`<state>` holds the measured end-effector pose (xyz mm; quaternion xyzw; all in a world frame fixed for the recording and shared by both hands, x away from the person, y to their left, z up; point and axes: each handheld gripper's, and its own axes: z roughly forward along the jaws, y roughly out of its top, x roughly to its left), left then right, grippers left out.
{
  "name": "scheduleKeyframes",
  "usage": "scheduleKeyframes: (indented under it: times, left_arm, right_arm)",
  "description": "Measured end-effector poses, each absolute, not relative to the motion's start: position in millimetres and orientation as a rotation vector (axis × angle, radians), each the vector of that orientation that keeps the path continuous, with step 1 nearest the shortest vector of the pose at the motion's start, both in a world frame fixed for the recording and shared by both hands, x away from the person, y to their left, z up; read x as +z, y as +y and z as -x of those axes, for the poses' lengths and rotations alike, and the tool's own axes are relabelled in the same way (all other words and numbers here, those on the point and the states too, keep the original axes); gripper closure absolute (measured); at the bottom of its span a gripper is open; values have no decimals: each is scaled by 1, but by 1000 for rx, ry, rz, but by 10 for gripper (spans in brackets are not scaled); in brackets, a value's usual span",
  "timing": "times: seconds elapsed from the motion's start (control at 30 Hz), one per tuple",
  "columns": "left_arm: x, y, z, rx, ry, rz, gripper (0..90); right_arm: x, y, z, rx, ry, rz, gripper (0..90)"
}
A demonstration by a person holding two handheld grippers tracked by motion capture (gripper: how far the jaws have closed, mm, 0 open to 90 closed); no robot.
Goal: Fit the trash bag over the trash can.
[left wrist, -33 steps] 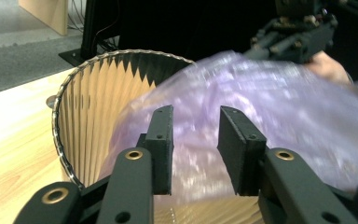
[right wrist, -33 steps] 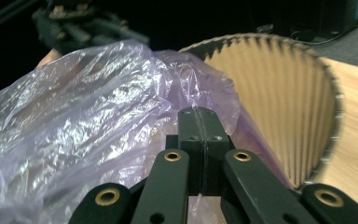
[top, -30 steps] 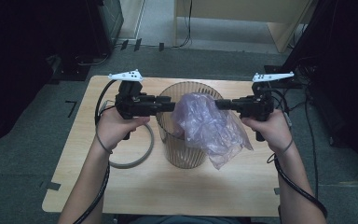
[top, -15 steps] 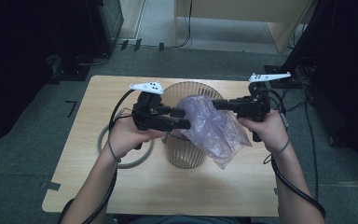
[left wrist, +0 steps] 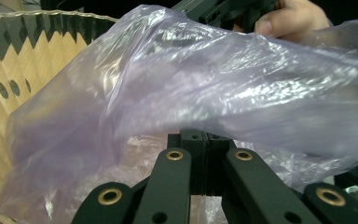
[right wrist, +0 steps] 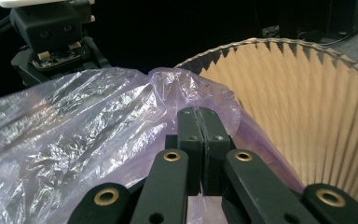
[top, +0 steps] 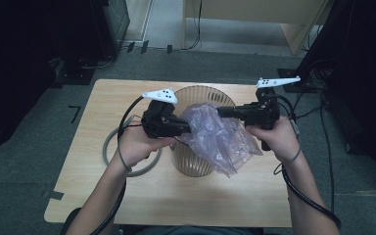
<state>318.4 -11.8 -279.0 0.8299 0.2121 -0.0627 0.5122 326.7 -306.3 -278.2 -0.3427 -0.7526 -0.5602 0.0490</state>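
Note:
A translucent ribbed bin (top: 203,89) stands mid-table, with a crumpled purple plastic bag (top: 220,139) draped over its near right rim. My left gripper (top: 188,128) points right at the bag's left edge; its jaws have just been closing and now stand shut on the film (left wrist: 214,84), tips together in the left gripper view (left wrist: 199,140). My right gripper (top: 221,111) points left from the other side, shut on the bag's upper edge (right wrist: 74,126), its tips (right wrist: 198,114) over the bin's mouth (right wrist: 307,93).
A grey ring (top: 106,144) lies on the wooden table (top: 103,98) left of the bin, under my left forearm. Cables trail from both grippers. Dark equipment and floor cables surround the table.
My left gripper has moved right, from beside the bin's left rim to the bag, and has shut on the bag's left edge. The right gripper has kept its hold and place.

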Motion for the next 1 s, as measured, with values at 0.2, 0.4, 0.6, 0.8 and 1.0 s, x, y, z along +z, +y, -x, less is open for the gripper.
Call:
scheduleKeyframes:
  times: [0.2, 0.4, 0.6, 0.8, 1.0]
  left_arm:
    - [-275, 6, -327, -171, 561, -1927, 900]
    - [-272, 29, -336, -168, 612, -1866, 900]
    - [-272, 44, -343, -165, 649, -1825, 900]
    - [-279, 61, -355, -174, 709, -1784, 900]
    - [-284, 73, -362, -165, 751, -1755, 900]
  right_arm:
    - [-278, -316, -329, -1712, -2276, 1074, 896]
    - [-281, -324, -332, -1705, -2269, 1101, 898]
    - [-283, -328, -334, -1682, -2292, 1112, 900]
    - [-283, -336, -335, -1673, -2306, 1137, 900]
    - [-286, -348, -337, -1659, -2306, 1172, 900]
